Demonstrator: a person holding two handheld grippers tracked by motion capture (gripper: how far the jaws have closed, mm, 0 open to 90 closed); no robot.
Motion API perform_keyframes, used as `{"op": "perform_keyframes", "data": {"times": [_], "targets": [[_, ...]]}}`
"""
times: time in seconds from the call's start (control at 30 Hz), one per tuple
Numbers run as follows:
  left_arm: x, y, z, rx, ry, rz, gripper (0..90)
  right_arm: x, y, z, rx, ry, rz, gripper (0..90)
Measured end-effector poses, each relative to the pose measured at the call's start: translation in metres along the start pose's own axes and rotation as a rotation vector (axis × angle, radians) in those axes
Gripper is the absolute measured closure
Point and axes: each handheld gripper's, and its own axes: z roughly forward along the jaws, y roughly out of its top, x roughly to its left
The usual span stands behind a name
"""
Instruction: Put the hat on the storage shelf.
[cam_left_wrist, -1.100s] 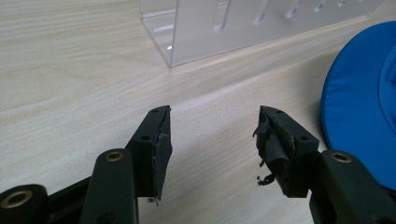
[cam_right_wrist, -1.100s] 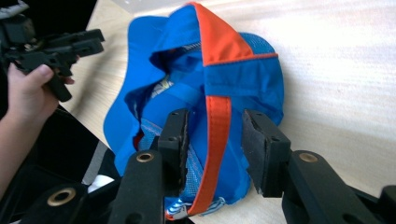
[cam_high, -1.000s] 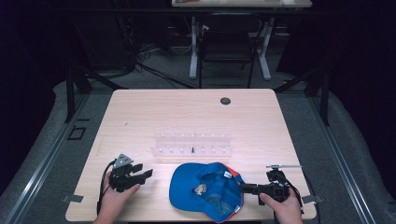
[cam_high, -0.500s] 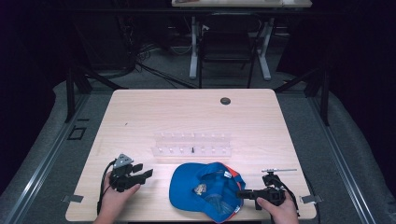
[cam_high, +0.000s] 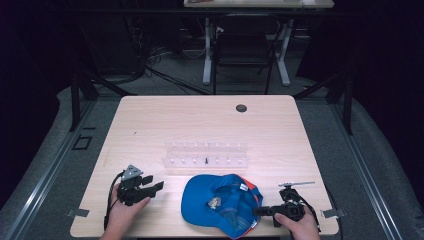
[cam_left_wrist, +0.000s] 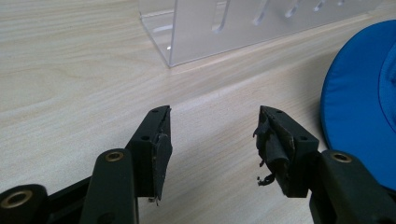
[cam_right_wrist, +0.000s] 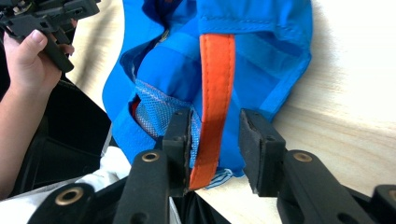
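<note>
A blue cap (cam_high: 210, 197) lies upside down near the table's front edge, with a small label inside it. In the right gripper view its orange back strap (cam_right_wrist: 215, 70) runs down between my right gripper's jaws. My right gripper (cam_right_wrist: 215, 135) is open around that strap, which touches the left jaw. In the high view my right gripper (cam_high: 259, 211) points left at the cap's rear edge. My left gripper (cam_high: 155, 186) rests on the table left of the cap, open and empty. Its own view (cam_left_wrist: 215, 126) has the cap's brim (cam_left_wrist: 359, 116) at the right.
A clear acrylic rack (cam_high: 206, 155) with pegs stands across the middle of the wooden table (cam_high: 200, 120), just behind the cap; its corner (cam_left_wrist: 224, 28) is ahead of the left gripper. A cable grommet (cam_high: 241, 108) sits at the back. The front edge is close to both hands.
My right gripper has slid slightly left and toward the front edge, bringing its jaws around the cap's rear strap. The left gripper has stayed put.
</note>
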Motion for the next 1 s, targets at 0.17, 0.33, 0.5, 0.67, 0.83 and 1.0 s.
{"op": "perform_keyframes", "data": {"times": [0.17, 0.33, 0.5, 0.67, 0.83, 1.0], "targets": [[0.000, 0.000, 0.000, -0.001, 0.000, 0.000, 45.8, 0.003, 0.001, -0.003, -0.017, 0.045, 0.002, 66.0], [0.000, 0.000, 0.000, 0.001, 0.000, 0.002, 45.8, 0.002, 0.001, -0.009, -0.036, 0.083, 0.011, 67.8], [0.000, 0.000, 0.000, 0.000, 0.001, 0.001, 45.8, 0.003, 0.002, -0.014, -0.055, 0.118, 0.010, 72.0], [0.000, 0.000, -0.001, -0.001, 0.002, 0.002, 45.8, 0.003, 0.002, -0.016, -0.056, 0.125, 0.021, 75.3], [0.000, 0.000, -0.001, -0.002, 0.002, 0.003, 45.8, 0.003, 0.003, -0.017, -0.056, 0.117, 0.041, 77.3], [0.000, 0.000, 0.000, -0.004, 0.001, 0.003, 45.8, 0.006, 0.004, -0.017, -0.054, 0.092, 0.047, 77.6]]}}
